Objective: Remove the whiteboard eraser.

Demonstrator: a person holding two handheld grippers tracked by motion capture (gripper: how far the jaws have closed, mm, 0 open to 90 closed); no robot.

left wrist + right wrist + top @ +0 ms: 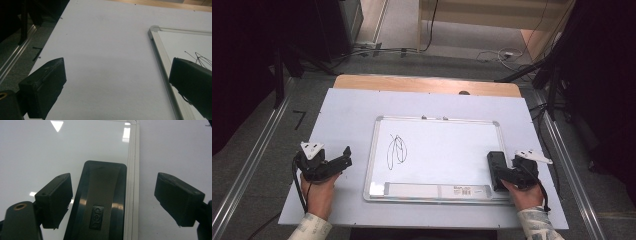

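A whiteboard with a thin silver metal frame lies flat on the pale bench, and a black eraser rests on its glossy surface at the near right corner, just beside the frame; in the right gripper view the eraser is a long rounded block of smooth dark plastic with a small embossed logo on top, and it lies between the two spread jaws of the right gripper, closer to the left one, with a clear gap to the right one; I cannot tell if the left jaw touches it; the right jaw stands over the bench outside the frame; a black looping scribble is drawn on the left part of the board, well apart from the eraser; the left gripper is held by a hand over the bare matte bench, just left of the board, its jaws spread wide with nothing between them; in the left gripper view one blocky black jaw is over the bench and the other over the board edge.
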